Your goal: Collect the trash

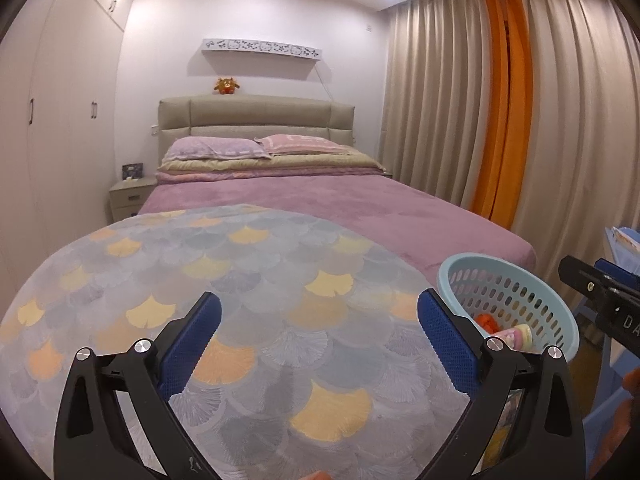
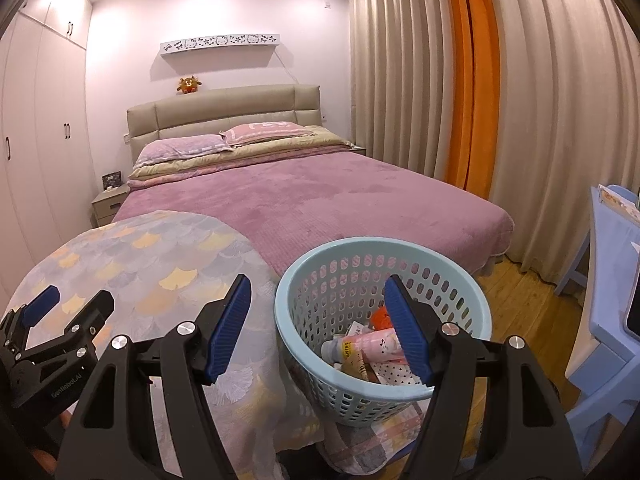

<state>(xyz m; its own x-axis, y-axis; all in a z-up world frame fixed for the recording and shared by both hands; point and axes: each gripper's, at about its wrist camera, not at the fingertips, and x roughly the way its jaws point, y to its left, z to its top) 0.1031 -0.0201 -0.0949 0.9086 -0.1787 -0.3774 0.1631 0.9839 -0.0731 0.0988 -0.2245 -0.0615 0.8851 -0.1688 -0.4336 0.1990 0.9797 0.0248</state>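
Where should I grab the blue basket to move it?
Pinch the basket's near rim from above with the right hand-held gripper, one finger inside the wall and one outside. It stands upright, mouth open, and the rim is thin and unobstructed on that side.

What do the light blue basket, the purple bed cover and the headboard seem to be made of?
The basket looks like moulded plastic, smooth and slightly glossy, with regular oval holes in its wall. The bed cover seems a soft plush or fleece fabric: matte, with darker brushed patches in the nap. The headboard appears padded leather or imitation leather, with stitched panels and a faint sheen; which of the two cannot be told.
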